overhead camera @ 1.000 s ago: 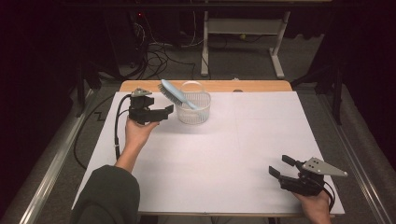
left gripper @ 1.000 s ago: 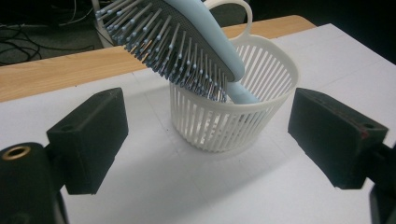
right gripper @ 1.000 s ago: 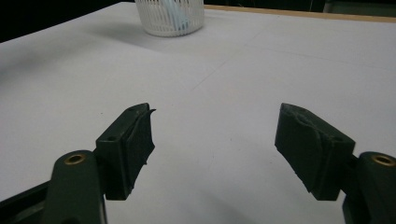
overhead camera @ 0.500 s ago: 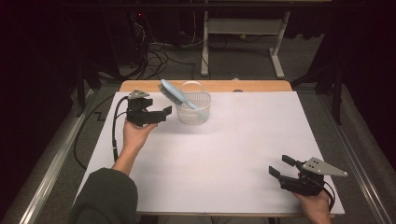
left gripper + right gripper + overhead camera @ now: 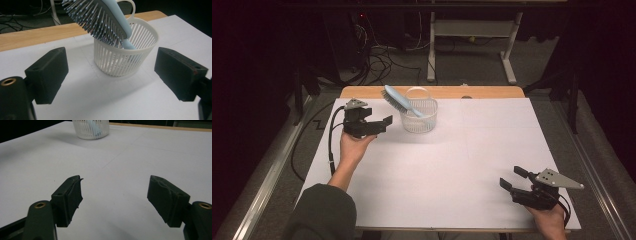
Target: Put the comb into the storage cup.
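A light blue hairbrush (image 5: 399, 102) (image 5: 105, 21) stands handle-down in a white slatted basket (image 5: 419, 120) (image 5: 125, 58) (image 5: 91, 130) near the table's back edge, its bristled head leaning out to the left. My left gripper (image 5: 379, 122) (image 5: 111, 75) hovers just left of the basket, open, with nothing between its jaws and pointing at the basket. My right gripper (image 5: 510, 178) (image 5: 115, 197) rests at the front right of the table, open and holding nothing.
White paper (image 5: 447, 170) covers the wooden table (image 5: 492, 92). Behind the table are a desk frame (image 5: 472, 30) and loose cables (image 5: 377, 65) on the floor. A metal rail (image 5: 267, 185) runs along the left side.
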`<state>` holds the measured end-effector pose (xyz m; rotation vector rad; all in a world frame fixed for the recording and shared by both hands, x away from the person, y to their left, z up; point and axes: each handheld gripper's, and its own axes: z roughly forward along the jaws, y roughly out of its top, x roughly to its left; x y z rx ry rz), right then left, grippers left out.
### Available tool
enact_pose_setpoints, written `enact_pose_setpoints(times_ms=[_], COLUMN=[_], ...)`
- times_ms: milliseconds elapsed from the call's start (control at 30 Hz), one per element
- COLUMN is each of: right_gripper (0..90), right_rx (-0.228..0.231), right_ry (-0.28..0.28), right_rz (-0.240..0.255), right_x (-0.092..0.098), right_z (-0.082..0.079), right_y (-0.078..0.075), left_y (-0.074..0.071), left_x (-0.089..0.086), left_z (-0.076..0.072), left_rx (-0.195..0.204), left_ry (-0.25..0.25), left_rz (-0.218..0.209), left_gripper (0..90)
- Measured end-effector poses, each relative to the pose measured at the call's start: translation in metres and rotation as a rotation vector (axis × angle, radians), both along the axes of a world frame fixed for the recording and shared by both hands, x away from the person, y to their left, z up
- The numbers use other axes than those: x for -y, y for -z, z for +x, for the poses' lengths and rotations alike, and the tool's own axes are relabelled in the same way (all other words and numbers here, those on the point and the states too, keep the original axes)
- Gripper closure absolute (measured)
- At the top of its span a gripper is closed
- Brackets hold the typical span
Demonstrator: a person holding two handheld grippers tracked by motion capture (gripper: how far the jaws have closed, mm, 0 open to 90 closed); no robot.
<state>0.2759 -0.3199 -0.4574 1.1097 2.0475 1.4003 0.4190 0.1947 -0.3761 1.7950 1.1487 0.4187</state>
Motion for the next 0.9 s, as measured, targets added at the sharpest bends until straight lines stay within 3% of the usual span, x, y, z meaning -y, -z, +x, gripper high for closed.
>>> enact_pose_setpoints(times_ms=[267, 900], right_gripper=[28.1, 28.2], right_rx=[0.0, 0.005], right_ry=[0.002, 0.004], right_rz=[0.002, 0.002], right_x=[0.0, 0.001], right_z=[0.0, -0.001], right_y=[0.0, -0.001], left_y=[-0.001, 0.002], left_x=[-0.002, -0.01], left_z=[-0.005, -0.021], left_rx=[0.001, 0.008], left_ry=[0.003, 0.001], left_rz=[0.014, 0.003], left_gripper=[11.2, 11.2])
